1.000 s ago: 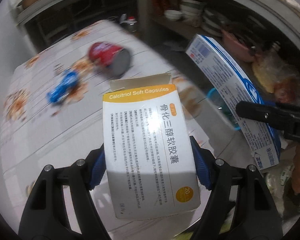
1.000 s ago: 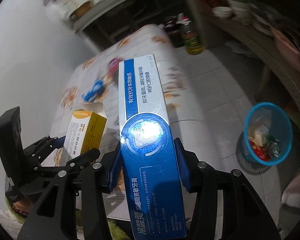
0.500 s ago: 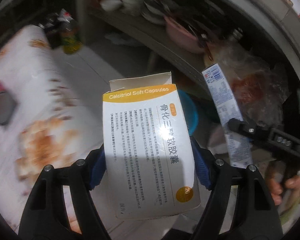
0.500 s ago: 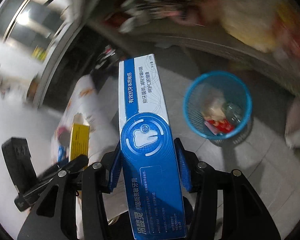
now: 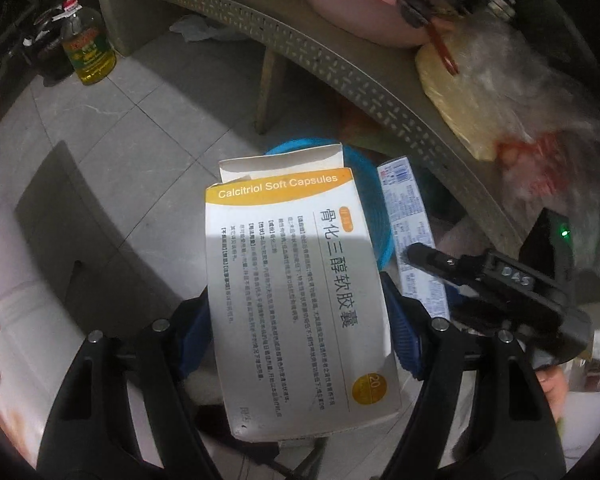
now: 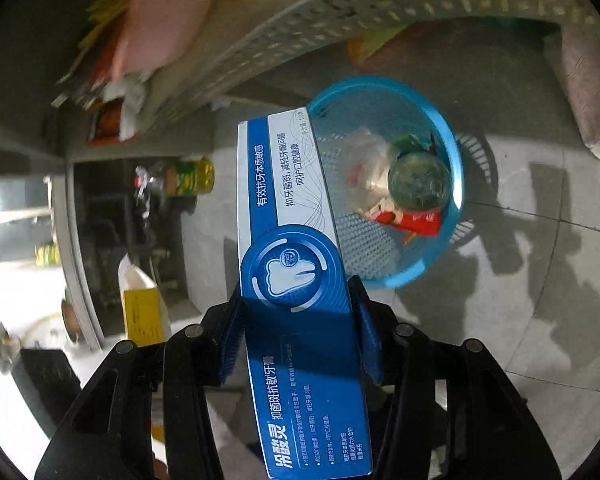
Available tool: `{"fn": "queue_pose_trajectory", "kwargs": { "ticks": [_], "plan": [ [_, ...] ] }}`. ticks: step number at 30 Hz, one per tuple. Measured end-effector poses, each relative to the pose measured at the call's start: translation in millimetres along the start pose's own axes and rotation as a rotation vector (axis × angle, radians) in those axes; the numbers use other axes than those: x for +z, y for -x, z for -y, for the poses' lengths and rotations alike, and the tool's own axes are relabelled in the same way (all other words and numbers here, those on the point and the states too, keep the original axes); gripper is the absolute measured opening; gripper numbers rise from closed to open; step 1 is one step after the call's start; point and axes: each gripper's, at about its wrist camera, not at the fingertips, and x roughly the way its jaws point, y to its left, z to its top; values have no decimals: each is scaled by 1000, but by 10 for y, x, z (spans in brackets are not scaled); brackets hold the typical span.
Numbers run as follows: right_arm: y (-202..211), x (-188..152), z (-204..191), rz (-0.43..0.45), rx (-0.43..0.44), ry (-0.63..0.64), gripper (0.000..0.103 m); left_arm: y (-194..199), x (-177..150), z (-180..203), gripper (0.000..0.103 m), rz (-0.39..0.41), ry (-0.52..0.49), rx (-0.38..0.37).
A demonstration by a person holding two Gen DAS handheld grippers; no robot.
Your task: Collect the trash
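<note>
Left hand-held gripper (image 5: 300, 336) clamped on capsule box (image 5: 296, 300); right hand-held gripper (image 6: 298, 332) clamped on toothpaste box (image 6: 300, 280), long axis pointing forward, far tip over rim of blue bin (image 6: 452, 160); right hand nearer bin; release looks next

Around me: grey tiled floor (image 5: 112, 120), hard shadows cast across it at right. Perforated grey shelf (image 5: 340, 64) overhead, laden with a pink basin (image 5: 352, 12) and bagged goods. Far left, a yellow oil bottle (image 5: 90, 50) standing on the tiles. Floral tablecloth (image 5: 4, 320) at my near left.
</note>
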Motion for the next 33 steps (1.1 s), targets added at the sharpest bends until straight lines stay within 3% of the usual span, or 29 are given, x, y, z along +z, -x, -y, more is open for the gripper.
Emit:
{"fn": "queue_pose_trajectory", "kwargs": {
  "ticks": [1, 3, 5, 9, 18, 23, 26, 30, 33],
  "plan": [
    [-110, 96, 11, 5, 4, 6, 50, -52, 76, -7, 72, 7, 12, -8],
    [-276, 234, 43, 16, 14, 18, 58, -140, 212, -26, 86, 26, 33, -22],
    [-413, 297, 142, 34, -5, 7, 64, -255, 286, -26, 86, 17, 43, -27],
    [-483, 217, 273, 40, -16, -24, 64, -336, 305, -46, 86, -7, 69, -59],
    [-257, 60, 94, 81, -62, 81, 64, 112, 234, -137, 86, 87, 85, -132],
    [-111, -132, -146, 99, -99, 254, 64, 564, 121, -232, 86, 162, 82, -157],
    [-157, -287, -337, 76, -116, 390, 64, 954, -44, -378, 86, 226, 68, -132],
    [-417, -506, -540, -21, -126, 535, 64, 1390, -400, -691, 86, 282, 87, -58],
    [-697, -671, -902, -103, -134, 713, 64, 1687, -753, -982, 86, 310, 113, -15]
  ]
}}
